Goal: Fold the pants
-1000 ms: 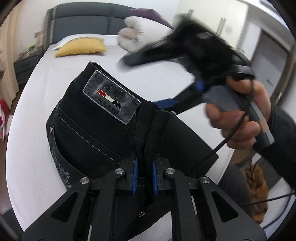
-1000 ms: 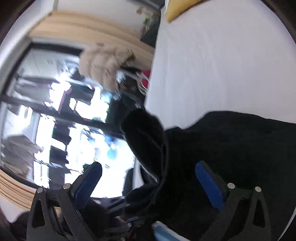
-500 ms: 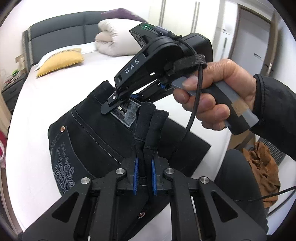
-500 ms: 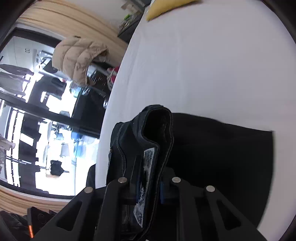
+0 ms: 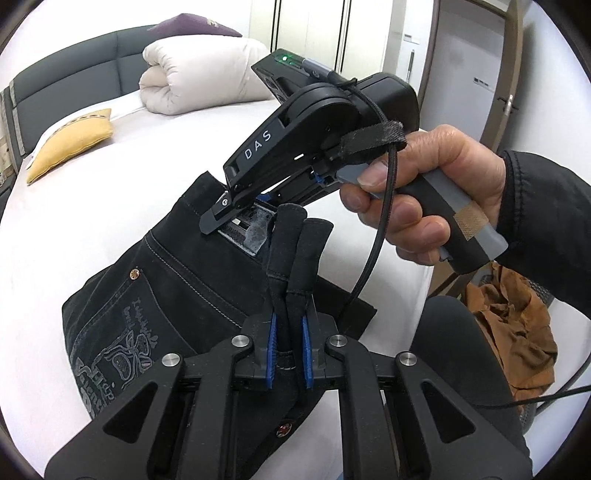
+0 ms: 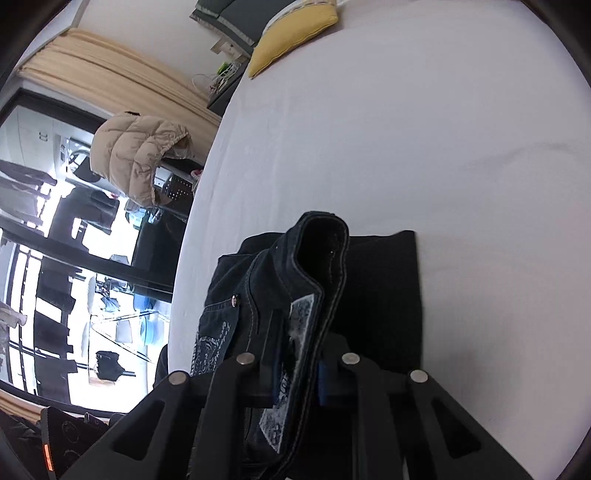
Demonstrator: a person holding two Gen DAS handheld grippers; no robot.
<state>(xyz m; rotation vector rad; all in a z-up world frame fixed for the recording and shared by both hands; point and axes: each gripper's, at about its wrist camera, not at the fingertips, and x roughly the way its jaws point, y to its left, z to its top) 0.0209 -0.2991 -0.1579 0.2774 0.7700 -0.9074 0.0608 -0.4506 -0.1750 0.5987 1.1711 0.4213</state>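
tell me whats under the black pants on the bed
The white bed sheet lies bare around the black pants, and they rest on it. The folded lower layer sits flat beneath the lifted waistband. Whatever lies under the fabric itself is covered.

The pants [image 5: 177, 295] are dark, rough cloth with pale stitching. The bed [image 5: 110, 192] sheet is smooth white cloth. The claw [image 5: 288, 354] is matt black plastic.

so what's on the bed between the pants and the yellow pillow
Nothing: in the right wrist view only bare white sheet lies between the pants and the pillow. The left wrist view shows the same.
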